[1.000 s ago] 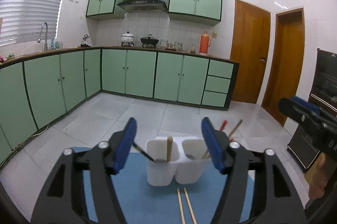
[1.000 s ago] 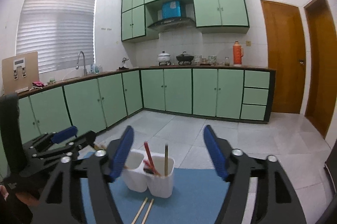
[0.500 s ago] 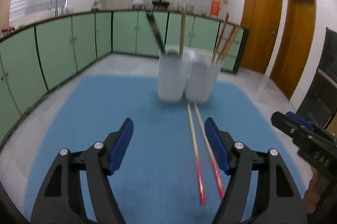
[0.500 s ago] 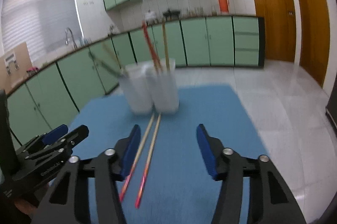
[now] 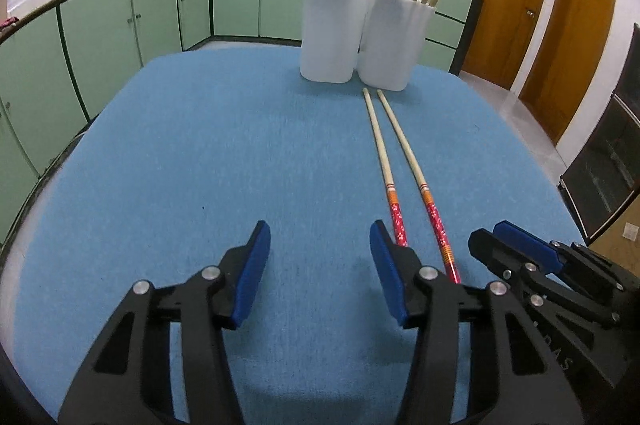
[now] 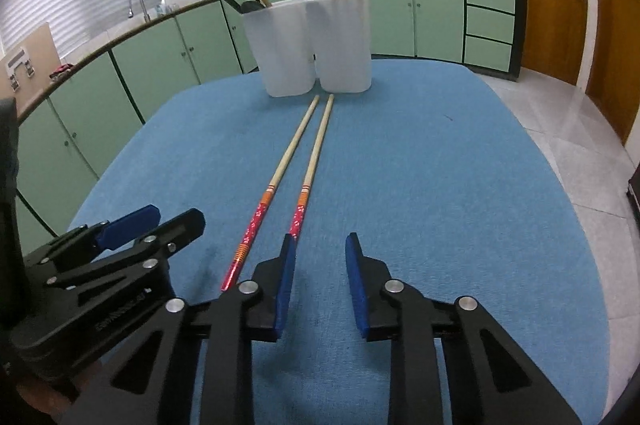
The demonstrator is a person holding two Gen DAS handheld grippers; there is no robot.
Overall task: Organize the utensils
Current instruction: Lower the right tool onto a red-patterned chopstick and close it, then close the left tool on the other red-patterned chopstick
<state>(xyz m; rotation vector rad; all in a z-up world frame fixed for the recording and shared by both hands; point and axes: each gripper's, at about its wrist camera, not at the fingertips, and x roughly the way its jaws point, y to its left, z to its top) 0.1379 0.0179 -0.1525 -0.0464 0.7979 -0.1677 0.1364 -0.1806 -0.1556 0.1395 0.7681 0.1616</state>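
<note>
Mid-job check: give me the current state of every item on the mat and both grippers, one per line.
Loose chopsticks: flat on blue mat, parallel, ungripped.
White holder: upright, utensils standing in both compartments.
Left gripper: closing, nothing between its pads.
Right gripper: closing, nothing between its pads.

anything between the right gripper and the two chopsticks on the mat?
Nothing visible. The two chopsticks lie bare on the blue mat, red ends toward the grippers. The right gripper, jaws closing on nothing, sits just right of the nearer stick's red end. The left gripper is beside them, not across.
</note>
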